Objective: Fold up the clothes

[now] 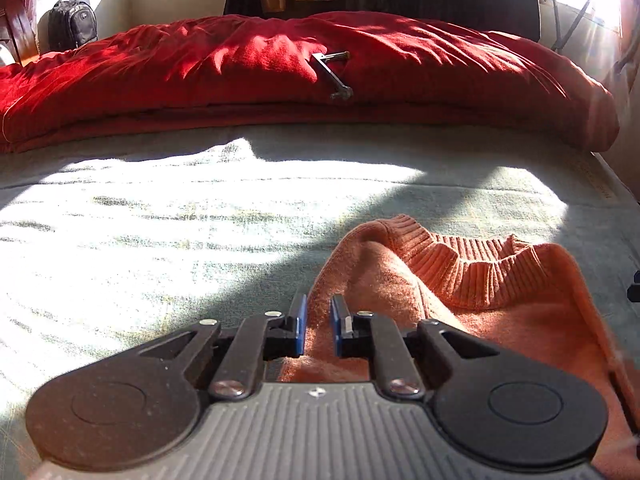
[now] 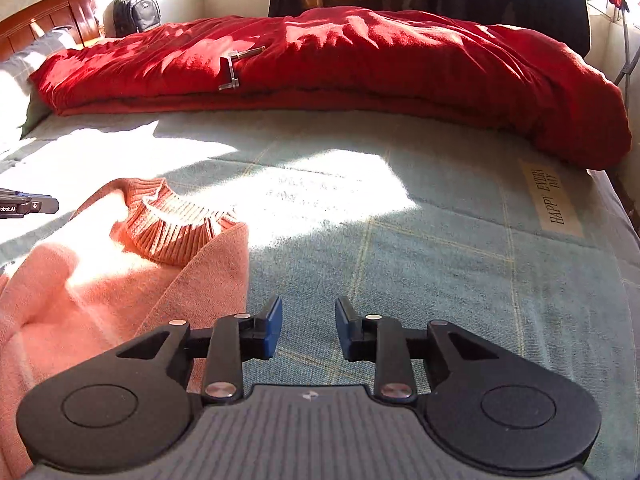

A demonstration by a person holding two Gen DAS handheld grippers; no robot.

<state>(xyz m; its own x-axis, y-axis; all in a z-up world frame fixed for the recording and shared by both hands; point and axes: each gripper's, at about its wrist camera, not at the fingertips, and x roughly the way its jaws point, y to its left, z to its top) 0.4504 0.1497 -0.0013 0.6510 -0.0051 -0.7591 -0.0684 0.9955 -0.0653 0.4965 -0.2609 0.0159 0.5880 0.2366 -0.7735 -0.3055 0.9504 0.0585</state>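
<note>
Orange sweater (image 1: 500,292) pinched in left tool (image 1: 319,320), right tool (image 2: 308,326) released just beside it

A bed with a pale green checked cover (image 2: 440,248) carries an orange knitted sweater with ribbed collar (image 2: 120,280) and, along its far side, a rumpled red quilt (image 2: 360,64).
</note>
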